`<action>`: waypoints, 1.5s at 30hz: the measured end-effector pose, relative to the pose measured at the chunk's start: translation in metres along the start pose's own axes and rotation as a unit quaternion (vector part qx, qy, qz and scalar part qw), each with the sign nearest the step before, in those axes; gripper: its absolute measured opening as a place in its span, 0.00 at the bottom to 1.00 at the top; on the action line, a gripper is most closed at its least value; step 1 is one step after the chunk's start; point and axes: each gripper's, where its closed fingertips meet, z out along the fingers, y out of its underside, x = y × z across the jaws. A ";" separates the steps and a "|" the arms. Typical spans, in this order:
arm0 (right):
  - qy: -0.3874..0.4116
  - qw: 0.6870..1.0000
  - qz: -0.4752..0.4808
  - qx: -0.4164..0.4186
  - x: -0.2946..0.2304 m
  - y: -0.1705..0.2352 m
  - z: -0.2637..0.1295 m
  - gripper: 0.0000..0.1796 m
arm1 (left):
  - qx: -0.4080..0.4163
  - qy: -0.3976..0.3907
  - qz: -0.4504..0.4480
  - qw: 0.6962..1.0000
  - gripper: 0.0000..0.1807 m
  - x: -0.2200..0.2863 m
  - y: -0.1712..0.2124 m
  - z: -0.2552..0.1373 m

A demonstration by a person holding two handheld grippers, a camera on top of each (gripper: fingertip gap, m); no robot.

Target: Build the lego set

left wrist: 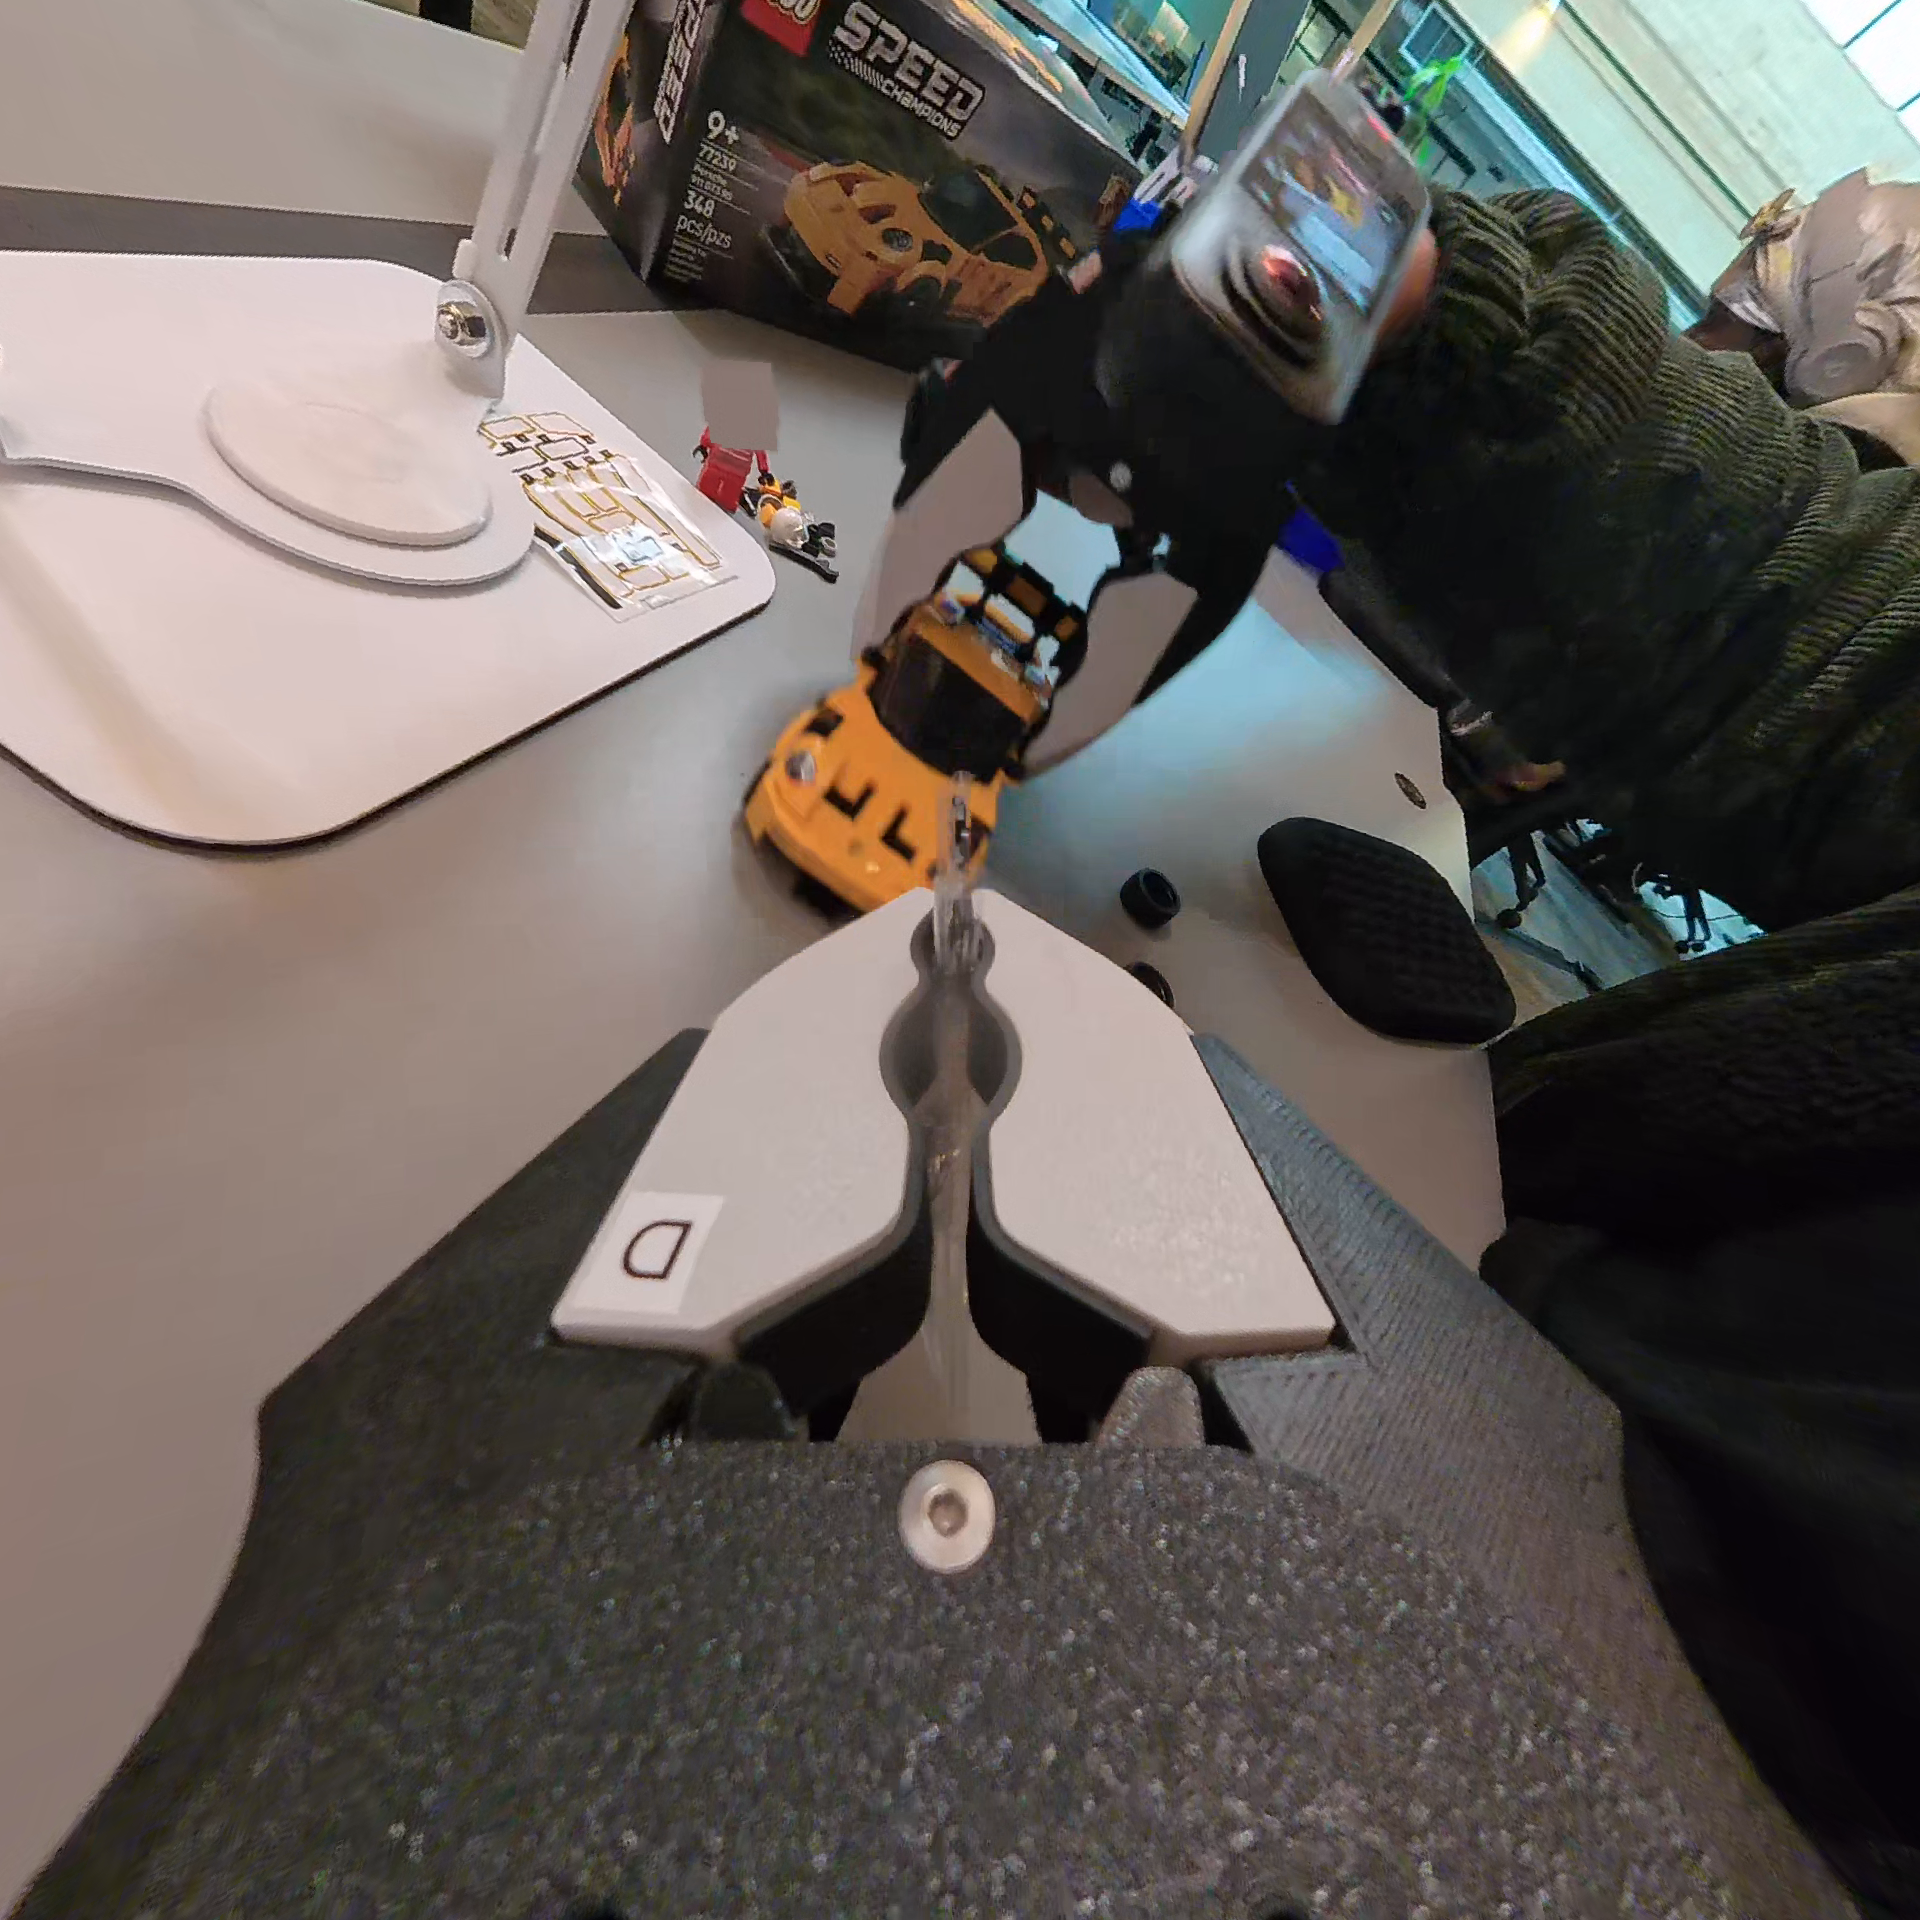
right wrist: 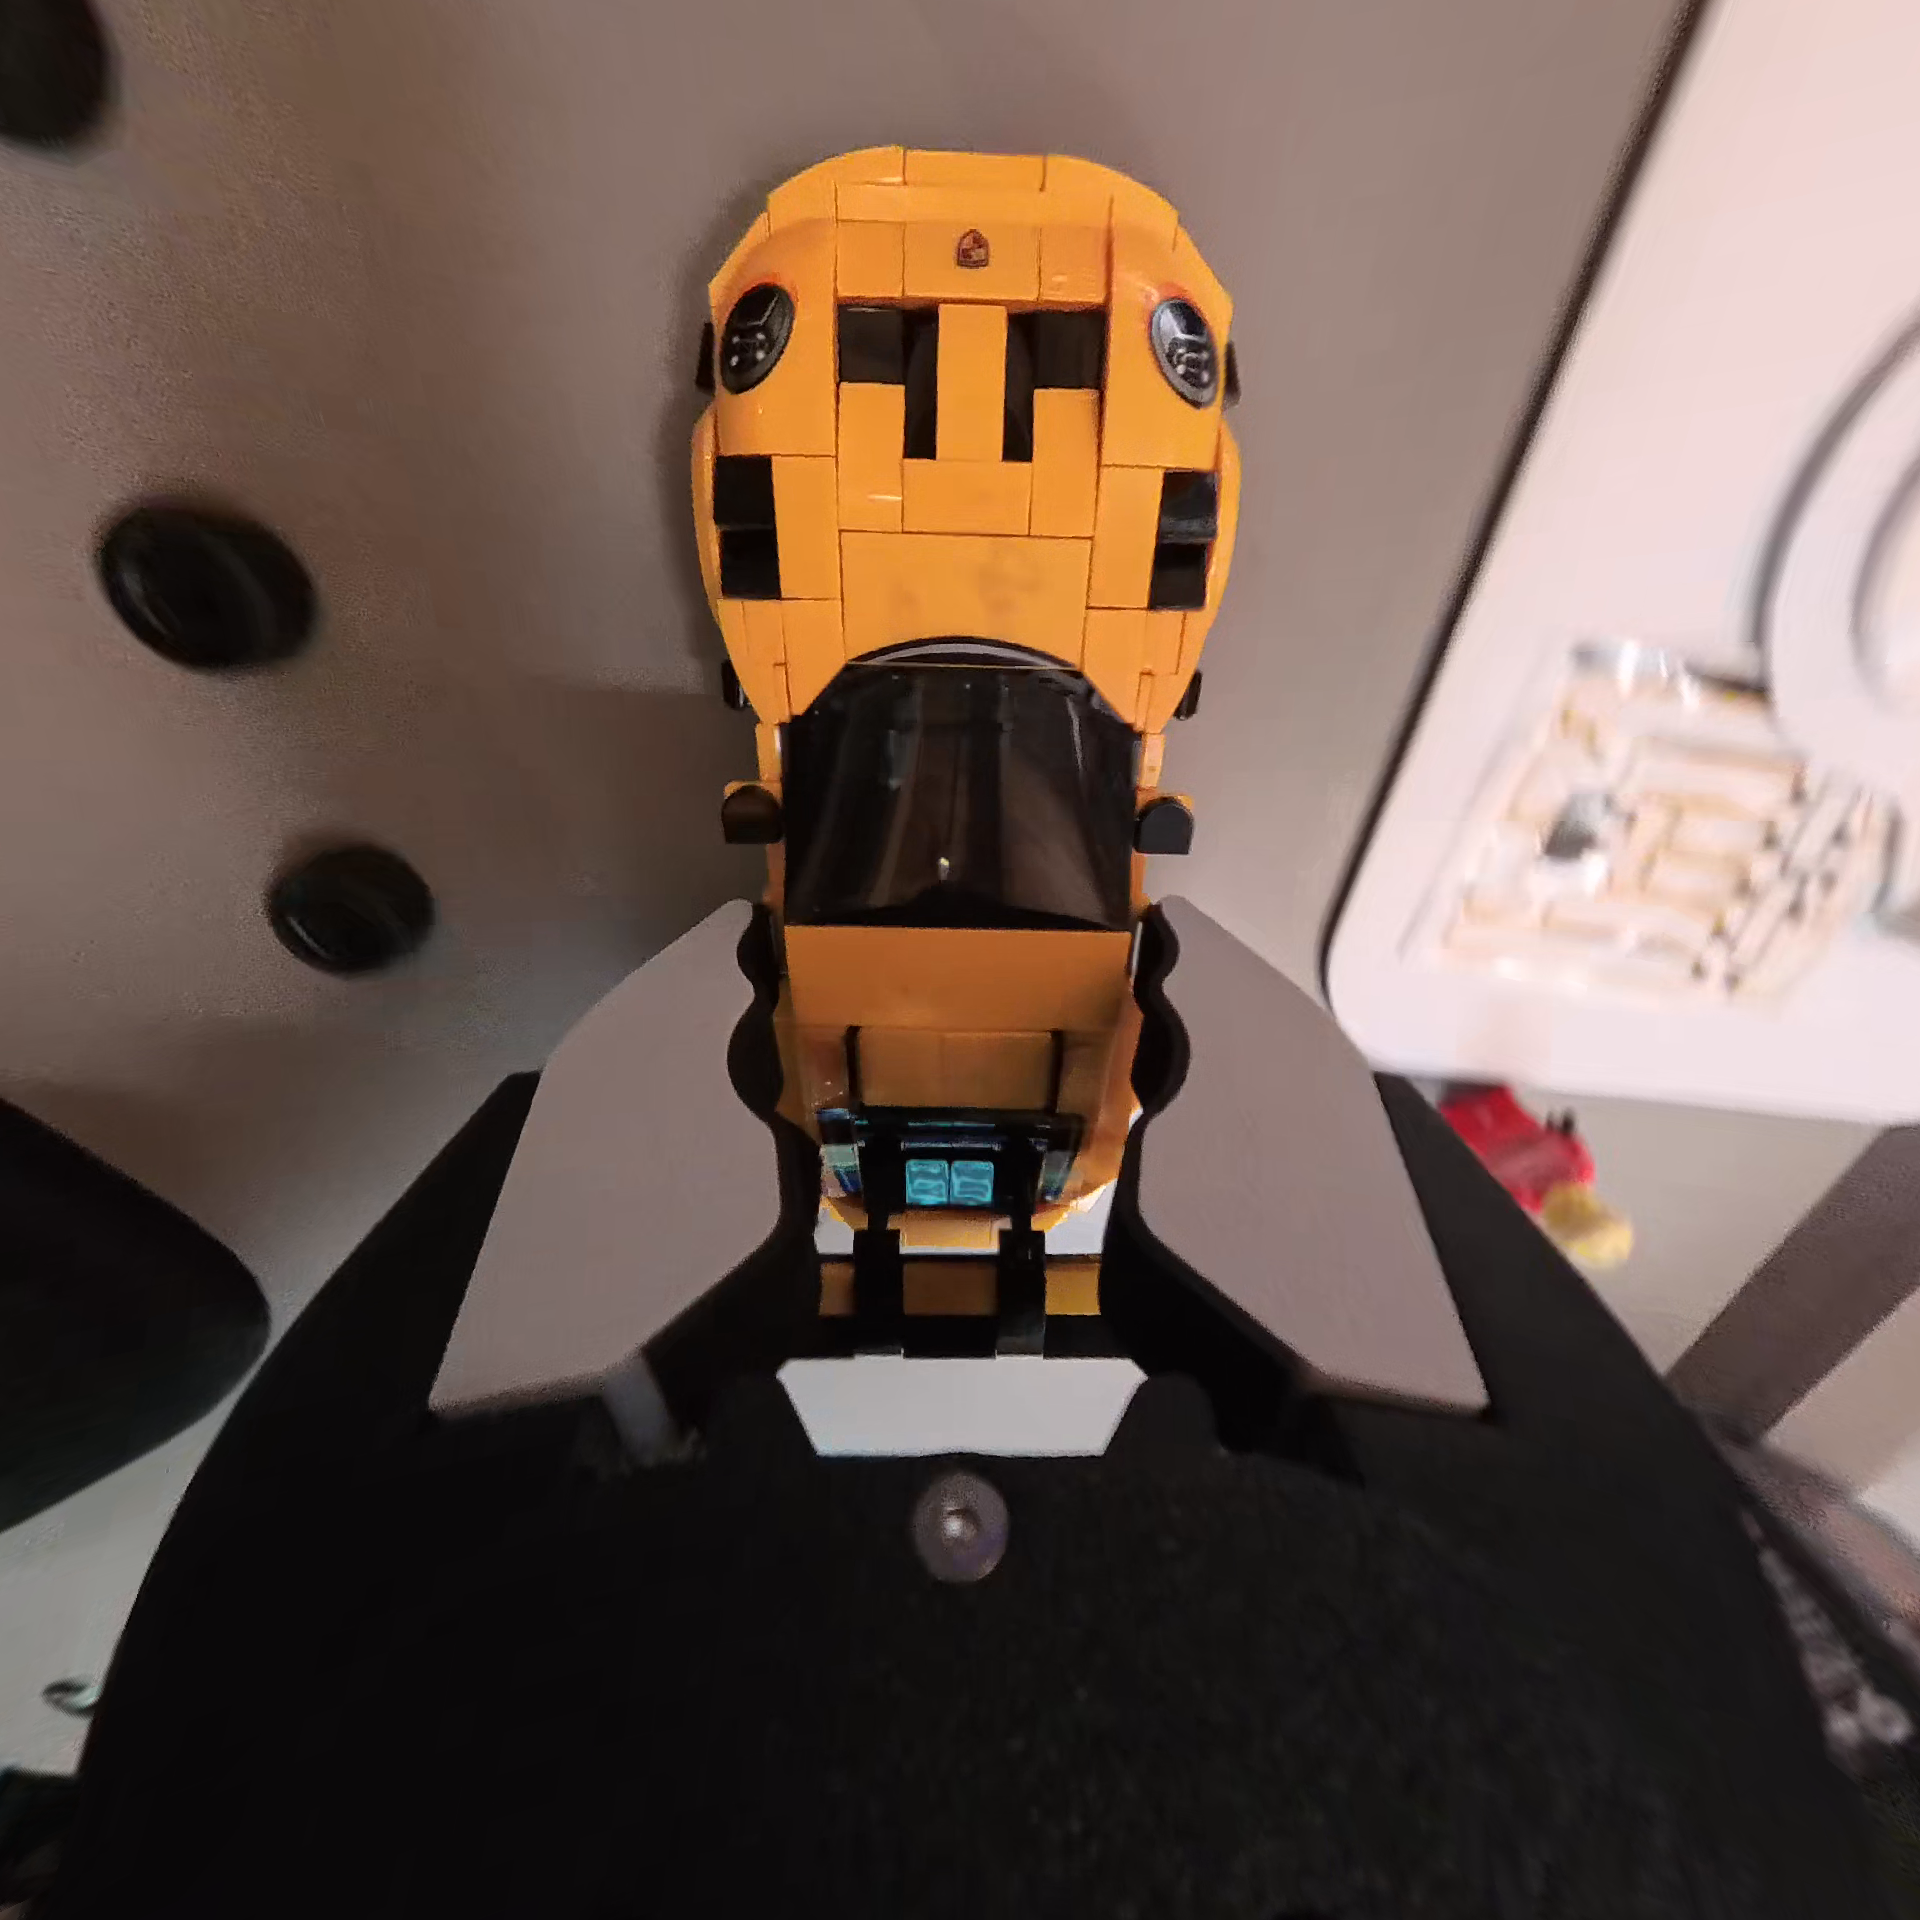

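**Yellow car held at rear**

Car (right wrist: 961, 582): yellow body, black windscreen, round headlights, no wheels fitted, on grey table (left wrist: 312, 1039). Right gripper (right wrist: 956, 925) clamped on its rear sides. Left gripper (left wrist: 951, 914) closed on clear strip (left wrist: 956, 862). Two tyres (right wrist: 208, 582) loose beside; box (left wrist: 862, 177) behind

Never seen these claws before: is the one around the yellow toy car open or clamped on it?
Clamped: the right gripper has both fingers pressed against the yellow car at its rear sides.
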 end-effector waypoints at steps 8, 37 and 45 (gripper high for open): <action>0.001 0.996 0.092 0.014 0.022 0.067 -0.003 0.37 | -0.007 -0.001 0.000 1.000 0.00 0.000 0.003 0.005; 0.529 0.750 -0.317 0.238 -0.016 -0.147 -0.034 0.12 | 0.087 0.117 -0.304 0.941 0.00 -0.013 -0.002 0.020; 0.562 0.700 -0.336 0.283 -0.018 -0.166 -0.045 0.02 | 0.109 0.125 -0.341 0.925 0.01 -0.022 -0.006 0.014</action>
